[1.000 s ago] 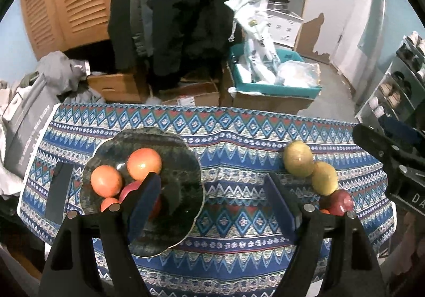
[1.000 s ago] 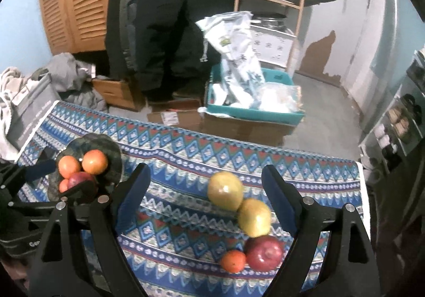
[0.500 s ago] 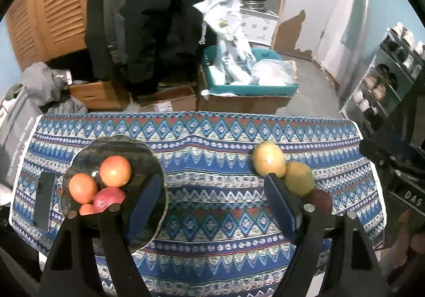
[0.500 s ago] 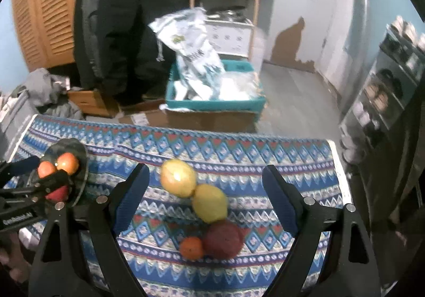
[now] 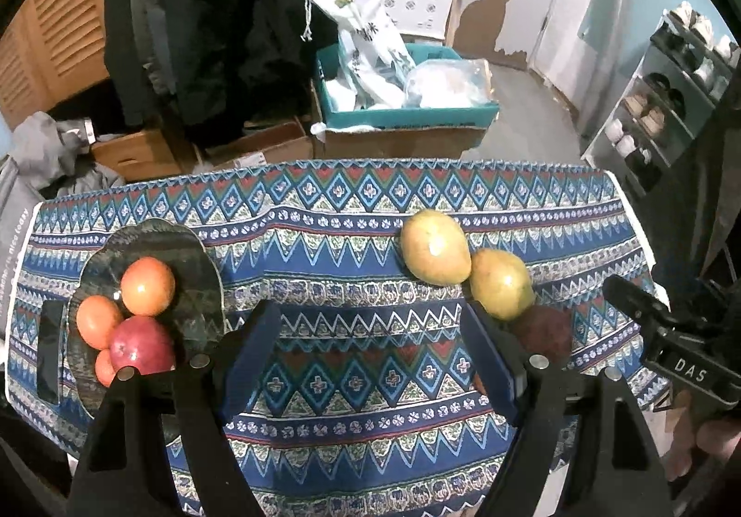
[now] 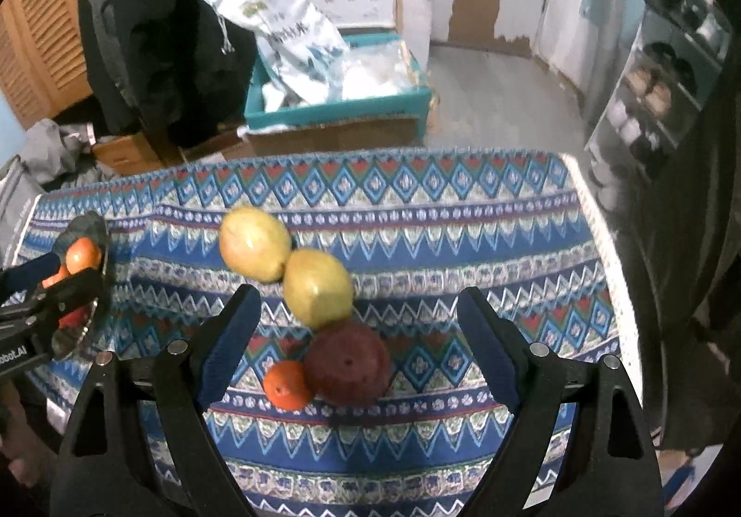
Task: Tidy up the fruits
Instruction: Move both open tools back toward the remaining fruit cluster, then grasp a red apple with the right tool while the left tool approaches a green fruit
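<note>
A dark glass plate point(image 5: 194, 281) on the left of the patterned cloth holds oranges point(image 5: 147, 285) and a red apple point(image 5: 141, 345). Two yellow mangoes point(image 5: 434, 246) point(image 5: 501, 283) and a dark red fruit point(image 5: 544, 332) lie on the right. My left gripper point(image 5: 370, 355) is open and empty above the cloth's middle. In the right wrist view my right gripper point(image 6: 361, 345) is open, with the dark red fruit point(image 6: 346, 363) and a small orange point(image 6: 287, 383) between its fingers; the mangoes point(image 6: 254, 243) point(image 6: 318, 288) lie just beyond. The plate point(image 6: 99, 239) shows at the left.
The table's patterned cloth point(image 5: 347, 211) ends at its far edge, with a teal box of bags point(image 5: 407, 100), cardboard boxes and hanging dark coats behind. A shoe rack point(image 5: 671, 86) stands at the right. A black phone-like slab point(image 5: 48, 350) lies left of the plate.
My left gripper has pulled back from over the plate and swung right towards the middle. My right gripper has shifted right, so the dark red fruit and small orange now lie between its fingers.
</note>
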### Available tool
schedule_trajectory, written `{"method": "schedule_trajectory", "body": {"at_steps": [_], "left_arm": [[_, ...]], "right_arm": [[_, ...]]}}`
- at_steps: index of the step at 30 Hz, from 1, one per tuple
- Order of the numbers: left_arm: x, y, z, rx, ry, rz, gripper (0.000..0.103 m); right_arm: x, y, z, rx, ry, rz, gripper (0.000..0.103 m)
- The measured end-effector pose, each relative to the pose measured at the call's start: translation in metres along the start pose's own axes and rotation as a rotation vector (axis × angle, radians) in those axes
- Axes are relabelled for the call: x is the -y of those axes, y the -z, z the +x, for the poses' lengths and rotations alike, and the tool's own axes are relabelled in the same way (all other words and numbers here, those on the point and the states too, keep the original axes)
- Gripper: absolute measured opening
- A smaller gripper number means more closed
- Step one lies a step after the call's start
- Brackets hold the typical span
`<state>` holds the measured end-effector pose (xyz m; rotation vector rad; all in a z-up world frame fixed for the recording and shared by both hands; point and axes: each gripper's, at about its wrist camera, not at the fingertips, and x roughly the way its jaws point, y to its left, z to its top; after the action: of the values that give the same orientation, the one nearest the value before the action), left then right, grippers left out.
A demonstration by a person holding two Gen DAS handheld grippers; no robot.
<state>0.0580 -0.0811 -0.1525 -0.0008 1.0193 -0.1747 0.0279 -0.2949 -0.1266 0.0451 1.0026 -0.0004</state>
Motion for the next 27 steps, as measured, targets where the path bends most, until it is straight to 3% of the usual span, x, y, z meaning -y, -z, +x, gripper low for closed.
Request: {"method": "schedule_trajectory", "body": {"at_steps": [14, 21, 27], "left_arm": [[0.007, 0.019, 0.049, -0.093, -0.037, 0.038, 0.081], [0.006, 0.025, 0.065, -0.163, -0.034, 0.033, 0.081], [0.006, 0.026, 0.067, -0.163, -0.036, 0.031, 0.081]], "right_arm": [[-0.001, 0.037, 0.076, -0.21, -0.002, -0.006, 0.087], [-0.004, 0.045, 0.099, -0.253, 0.006, -0.013, 0.087], [-0.009, 0.047, 0.111, -0.275, 0.018, -0.008, 0.087]]}}
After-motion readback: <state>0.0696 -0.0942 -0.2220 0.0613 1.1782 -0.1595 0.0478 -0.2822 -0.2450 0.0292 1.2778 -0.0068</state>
